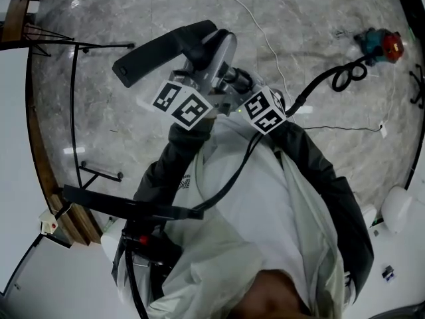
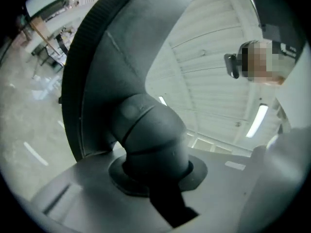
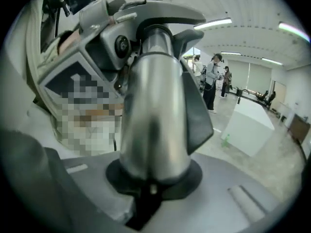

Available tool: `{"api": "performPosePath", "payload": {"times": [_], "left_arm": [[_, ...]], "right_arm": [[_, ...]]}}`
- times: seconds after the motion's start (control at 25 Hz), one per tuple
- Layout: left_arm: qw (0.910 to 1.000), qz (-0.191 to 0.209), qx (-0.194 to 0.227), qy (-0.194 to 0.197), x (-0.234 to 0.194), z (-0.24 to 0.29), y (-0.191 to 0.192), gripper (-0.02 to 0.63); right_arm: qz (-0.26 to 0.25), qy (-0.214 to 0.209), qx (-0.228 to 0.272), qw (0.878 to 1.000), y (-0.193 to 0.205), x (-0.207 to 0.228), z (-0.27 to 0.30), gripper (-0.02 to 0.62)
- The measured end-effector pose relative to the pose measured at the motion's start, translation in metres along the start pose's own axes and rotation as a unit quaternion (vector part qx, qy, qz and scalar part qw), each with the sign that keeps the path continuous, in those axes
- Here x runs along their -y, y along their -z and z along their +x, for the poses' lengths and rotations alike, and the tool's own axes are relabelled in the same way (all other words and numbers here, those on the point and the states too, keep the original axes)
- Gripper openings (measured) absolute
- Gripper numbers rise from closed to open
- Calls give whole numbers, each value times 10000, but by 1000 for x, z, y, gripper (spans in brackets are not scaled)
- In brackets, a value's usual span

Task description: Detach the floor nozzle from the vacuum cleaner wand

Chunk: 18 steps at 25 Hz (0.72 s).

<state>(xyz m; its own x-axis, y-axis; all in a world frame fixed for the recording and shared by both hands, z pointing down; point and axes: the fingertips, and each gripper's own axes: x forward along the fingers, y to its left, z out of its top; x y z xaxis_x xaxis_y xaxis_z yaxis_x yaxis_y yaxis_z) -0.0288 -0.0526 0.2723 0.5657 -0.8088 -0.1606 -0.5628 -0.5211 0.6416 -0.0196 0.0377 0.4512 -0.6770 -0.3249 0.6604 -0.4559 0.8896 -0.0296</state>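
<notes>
Up in the top middle of the head view, right over the person's chest, is the dark grey plastic floor nozzle (image 1: 163,48). It's a long flat bar-shaped head, tilted so its left end sits lower in the frame. In the left gripper view it fills the upper left as a big curved dark slab with a ribbed edge. A chunky rounded elbow neck (image 2: 146,135) with a seam across it comes down off its back. The left gripper (image 2: 158,193) is clamped on that elbow neck, with the jaws only a little way apart and the neck filling the gap.

The shiny silver metal wand (image 3: 155,110) is a smooth round tube with a dark grey fin-like piece on its right side. The right gripper (image 3: 150,193) is closed round it, jaws narrow and snug against the tube. In the head view the wand sits just right of the nozzle head and looks like it meets it. I honestly can't tell if the joint is locked or loose.

Both grippers sit close together mid-frame in the head view, held in front of the person's white jacket with dark sleeves (image 1: 265,211). Underneath is a grey marbled floor (image 1: 133,18). Way off in the upper right corner there's an orange and teal object (image 1: 384,44) with a looped black cable (image 1: 345,75) beside it.
</notes>
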Motion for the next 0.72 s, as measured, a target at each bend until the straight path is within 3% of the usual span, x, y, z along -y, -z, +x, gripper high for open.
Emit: {"api": "performPosePath", "payload": {"times": [0.08, 0.12, 0.16, 0.24, 0.32, 0.4, 0.44, 0.48, 0.52, 0.56, 0.72], "left_arm": [[9995, -22, -34, -305, -6, -1, 3, 78], [9998, -16, -59, -176, -2, -1, 4, 78], [9999, 6, -99, 128, 7, 0, 5, 78], [9934, 106, -192, 1125, 33, -4, 5, 78], [9710, 247, -191, 2372, 66, -15, 4, 80], [9370, 302, -207, 3475, 96, -30, 5, 86], [9233, 290, -227, 3823, 105, -35, 5, 88], [9163, 253, -215, 3991, 108, -38, 4, 90], [9174, 190, -151, 3971, 107, -36, 1, 89], [9260, 132, -42, 3772, 101, -31, -2, 92], [9762, 175, 121, 2157, 63, -2, 0, 78]], "right_arm": [[-36, -55, 11, 10000, 2, 0, 2, 48], [-74, -147, 52, 9999, 2, -2, 1, 48], [-132, -288, 105, 9994, 1, -4, -2, 48], [-310, -767, 221, 9963, -2, -14, -10, 49], [-562, -1425, 337, 9876, -5, -27, -22, 49], [-763, -2034, 404, 9753, -7, -40, -34, 51], [-813, -2255, 398, 9700, -8, -44, -38, 51], [-817, -2385, 377, 9670, -9, -47, -40, 49], [-765, -2395, 359, 9672, -10, -46, -41, 49], [-664, -2267, 352, 9711, -11, -43, -40, 49], [-105, -933, 375, 9949, -6, -17, -26, 49]]}}
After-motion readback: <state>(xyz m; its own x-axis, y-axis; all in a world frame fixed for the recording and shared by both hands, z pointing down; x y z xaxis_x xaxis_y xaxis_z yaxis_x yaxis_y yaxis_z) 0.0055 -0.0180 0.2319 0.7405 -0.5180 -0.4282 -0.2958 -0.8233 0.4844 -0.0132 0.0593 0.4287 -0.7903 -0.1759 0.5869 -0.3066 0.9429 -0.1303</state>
